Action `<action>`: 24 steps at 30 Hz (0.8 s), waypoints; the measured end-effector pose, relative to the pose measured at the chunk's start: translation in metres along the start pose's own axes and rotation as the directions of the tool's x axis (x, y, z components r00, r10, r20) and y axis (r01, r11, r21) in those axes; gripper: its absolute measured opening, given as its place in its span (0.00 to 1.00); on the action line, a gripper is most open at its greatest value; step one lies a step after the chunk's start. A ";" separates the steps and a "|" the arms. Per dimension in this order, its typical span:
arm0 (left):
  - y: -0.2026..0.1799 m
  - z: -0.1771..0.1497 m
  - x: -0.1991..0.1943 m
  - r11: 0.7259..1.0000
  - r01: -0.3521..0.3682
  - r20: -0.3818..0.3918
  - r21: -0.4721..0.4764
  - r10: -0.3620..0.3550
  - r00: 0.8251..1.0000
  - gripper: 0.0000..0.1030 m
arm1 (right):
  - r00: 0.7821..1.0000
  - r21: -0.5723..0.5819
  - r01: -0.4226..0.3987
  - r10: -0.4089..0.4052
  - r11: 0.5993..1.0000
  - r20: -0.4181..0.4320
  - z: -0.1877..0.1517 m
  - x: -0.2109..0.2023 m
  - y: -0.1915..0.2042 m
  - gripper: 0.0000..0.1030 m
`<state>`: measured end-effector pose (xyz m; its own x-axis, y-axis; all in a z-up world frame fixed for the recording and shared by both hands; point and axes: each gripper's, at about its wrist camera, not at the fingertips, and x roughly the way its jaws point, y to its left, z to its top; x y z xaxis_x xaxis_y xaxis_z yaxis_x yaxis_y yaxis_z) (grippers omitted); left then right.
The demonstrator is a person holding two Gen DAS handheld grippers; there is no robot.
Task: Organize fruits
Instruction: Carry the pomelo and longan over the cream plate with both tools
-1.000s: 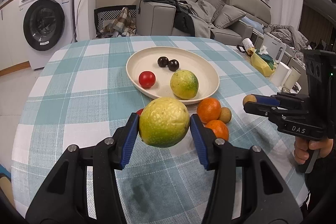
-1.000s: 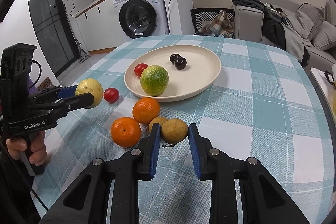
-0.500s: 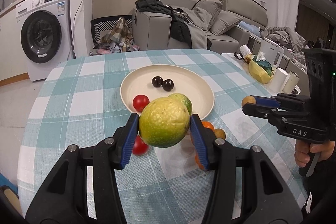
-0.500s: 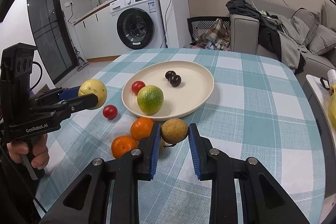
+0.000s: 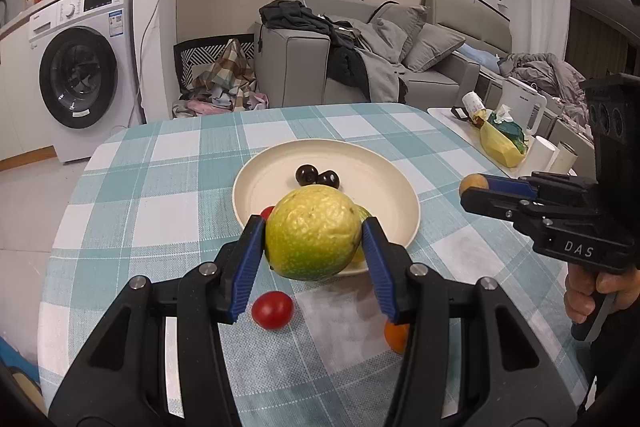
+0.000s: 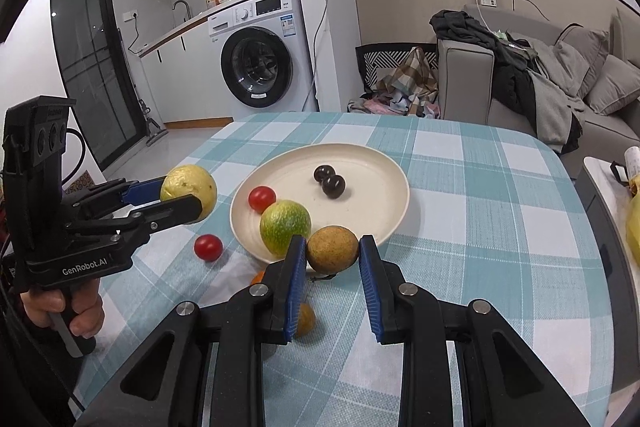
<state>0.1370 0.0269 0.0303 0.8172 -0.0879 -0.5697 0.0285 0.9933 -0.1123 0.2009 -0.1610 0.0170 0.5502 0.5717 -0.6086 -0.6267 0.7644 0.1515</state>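
Right wrist view: plate [image 6: 384, 163] holds tomato [image 6: 262, 198], lime [image 6: 285, 226], two dark fruits [image 6: 329, 181].

Both views are evenly and fairly brightly lit by soft indoor light from overhead; no lamp itself shows. Shadows are weak and diffuse: a faint grey patch lies on the surface [image 5: 336, 311] under the left tool [image 5: 314, 239], and a pale one under the right tool [image 6: 332, 251]. Small highlights sit on the tomato [image 5: 272, 309] and the dark fruits [image 6: 330, 181], and the washer [image 6: 256, 67] door glass reflects a little. Fisheye distortion is strong: wall lines and the surface's edge bow, and black vignette fills the corners. Focus is sharp from the tool fingers to mid-room, with slight softness and grain toward the rim. No motion blur is visible.
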 end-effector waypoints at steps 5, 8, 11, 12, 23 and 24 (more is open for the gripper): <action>0.004 0.005 0.006 1.000 -0.003 0.001 -0.003 0.003 1.000 0.46 | 1.000 0.009 -0.003 0.003 1.000 0.015 0.008 0.007 -0.003 0.27; 0.007 0.008 0.013 1.000 -0.005 0.003 0.000 0.005 1.000 0.46 | 1.000 0.014 -0.001 0.001 1.000 0.018 0.011 0.012 -0.005 0.27; 0.009 0.009 0.021 1.000 -0.006 -0.007 -0.007 0.006 1.000 0.46 | 1.000 0.020 -0.004 0.004 1.000 0.024 0.014 0.015 -0.007 0.27; 0.011 0.009 0.025 1.000 -0.006 -0.009 -0.010 0.006 1.000 0.46 | 1.000 0.025 -0.006 0.005 1.000 0.026 0.014 0.016 -0.008 0.27; 0.016 0.014 0.048 1.000 -0.017 -0.025 -0.015 0.017 1.000 0.46 | 1.000 0.040 -0.017 0.016 0.999 0.027 0.019 0.034 -0.011 0.27; 0.016 0.013 0.049 1.000 -0.017 -0.027 -0.020 0.017 0.999 0.46 | 1.000 0.042 -0.018 0.017 0.999 0.024 0.019 0.036 -0.011 0.27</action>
<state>0.1848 0.0394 0.0115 0.8014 -0.0735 -0.5936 0.0031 0.9929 -0.1187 0.2382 -0.1434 0.0078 0.5526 0.5916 -0.5870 -0.6128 0.7658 0.1949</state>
